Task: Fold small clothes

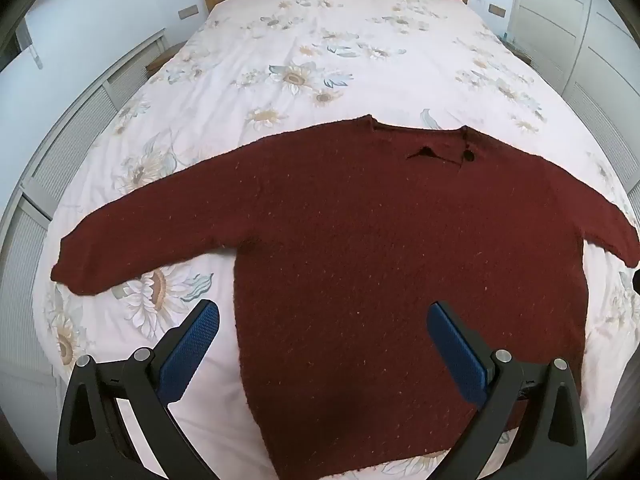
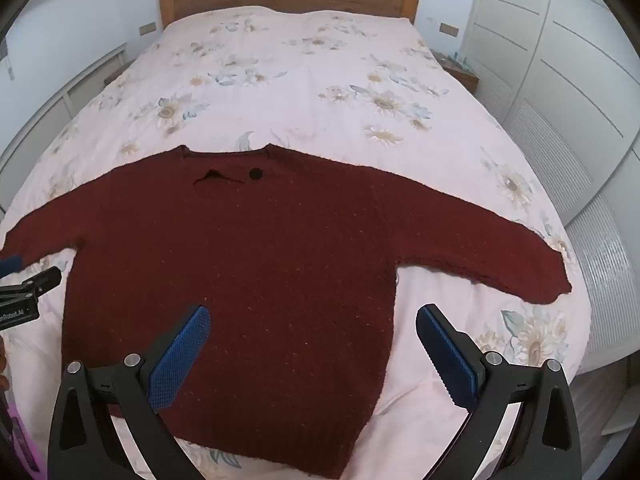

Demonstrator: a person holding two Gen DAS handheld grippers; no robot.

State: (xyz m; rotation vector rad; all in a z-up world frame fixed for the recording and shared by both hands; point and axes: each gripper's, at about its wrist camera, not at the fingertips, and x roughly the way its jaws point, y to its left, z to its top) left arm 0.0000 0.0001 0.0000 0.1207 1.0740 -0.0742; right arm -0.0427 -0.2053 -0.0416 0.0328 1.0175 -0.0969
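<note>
Dark red sweater (image 1: 400, 248) flat on floral bed (image 1: 304, 48), sleeves spread, left gripper (image 1: 322, 318) wide apart, empty, right gripper (image 2: 312, 318) likewise wide

Left gripper (image 1: 323, 316): jaws spread wide, nothing between them; blue ribbed pads (image 1: 190, 354) face inward on black finger arms; seen again at the left edge of the right wrist view (image 2: 24, 280), level with and beside its partner. Right gripper (image 2: 313, 318): jaws spread wide, nothing gripped; blue pads (image 2: 180, 360) angled inward, black linkages with silver pivot pins at the base.
</note>
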